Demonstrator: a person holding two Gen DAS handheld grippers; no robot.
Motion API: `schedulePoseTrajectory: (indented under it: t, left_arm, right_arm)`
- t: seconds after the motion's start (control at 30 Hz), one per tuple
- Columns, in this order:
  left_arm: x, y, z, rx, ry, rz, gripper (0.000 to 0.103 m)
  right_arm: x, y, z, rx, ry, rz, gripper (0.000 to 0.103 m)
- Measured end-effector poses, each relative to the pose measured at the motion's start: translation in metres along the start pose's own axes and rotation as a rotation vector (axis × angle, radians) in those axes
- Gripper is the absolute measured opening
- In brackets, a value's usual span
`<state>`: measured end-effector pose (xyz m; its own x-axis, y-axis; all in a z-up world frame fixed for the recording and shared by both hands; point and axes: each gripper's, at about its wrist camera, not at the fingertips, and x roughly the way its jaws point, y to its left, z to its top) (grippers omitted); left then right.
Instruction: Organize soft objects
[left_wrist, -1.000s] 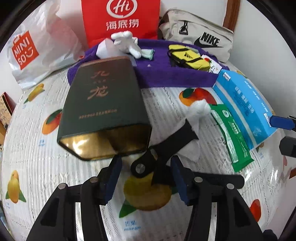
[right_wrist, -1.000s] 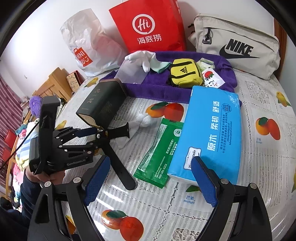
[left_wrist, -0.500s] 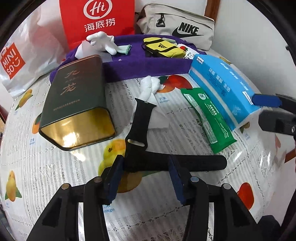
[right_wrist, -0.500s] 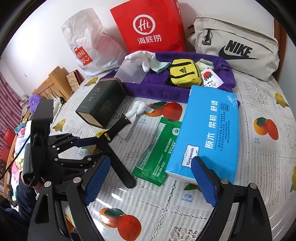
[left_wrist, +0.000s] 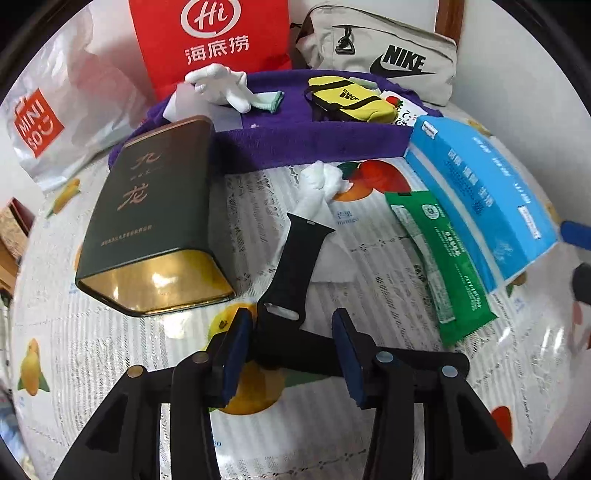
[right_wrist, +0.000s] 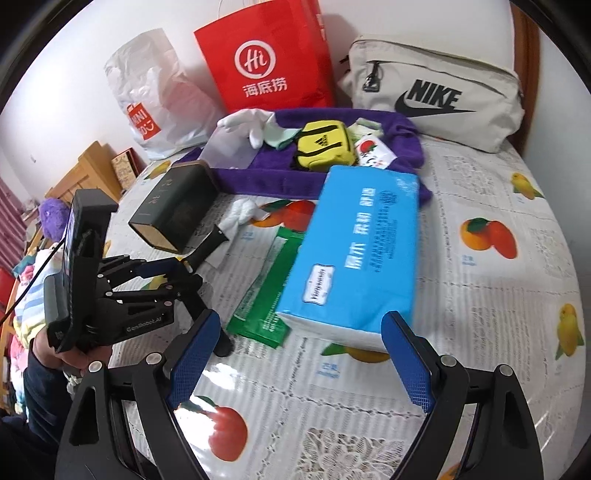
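Left gripper (left_wrist: 291, 350) closing around black strap (left_wrist: 295, 266), contact unclear; right gripper (right_wrist: 295, 365) apart, empty.

The right gripper (right_wrist: 297, 360) stood wide open just before the blue tissue pack (right_wrist: 356, 258), beside a green packet (right_wrist: 264, 291).

Both wrist views angled steeply down across the table (left_wrist: 110, 350) toward its far edge. Left view close over the strap (left_wrist: 295, 266); right view farther back, toward the right edge. Shared: tin (right_wrist: 173, 210), tissue pack (right_wrist: 362, 254), red bag (left_wrist: 210, 40).
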<state>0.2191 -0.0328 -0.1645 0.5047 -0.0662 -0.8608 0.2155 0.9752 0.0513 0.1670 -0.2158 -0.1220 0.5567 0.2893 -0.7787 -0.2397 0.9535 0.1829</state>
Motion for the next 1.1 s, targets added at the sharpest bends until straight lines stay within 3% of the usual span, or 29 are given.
schedulePoseTrajectory:
  t: [0.17,0.37,0.53,0.7,0.8,1.1]
  left_arm:
    - [0.001,0.0,0.002,-0.018,-0.014,0.031,0.026]
    - [-0.009,0.009,-0.006,-0.055,-0.011,-0.008,0.018]
    - [-0.006,0.009,-0.002,-0.036,0.005,-0.013,0.02]
    - [0.005,-0.001,0.005,0.001,0.015,0.014,0.032]
    - [0.005,-0.007,0.007,0.015,0.016,0.017,0.025]
    - [-0.015,0.004,-0.015,-0.032,0.039,-0.021,0.024]
  right_arm:
    - [-0.008,-0.004,-0.002,0.008,-0.015,-0.006,0.089]
    - [-0.013,-0.006,-0.007,0.013,-0.024,0.001,0.089]
    - [-0.012,-0.01,-0.007,0.022,-0.026,0.01,0.089]
    - [-0.008,-0.012,-0.008,0.027,-0.017,0.019,0.089]
    - [-0.006,-0.013,-0.009,0.032,-0.013,0.022,0.089]
    - [-0.004,-0.011,-0.011,0.027,-0.009,0.046,0.089]
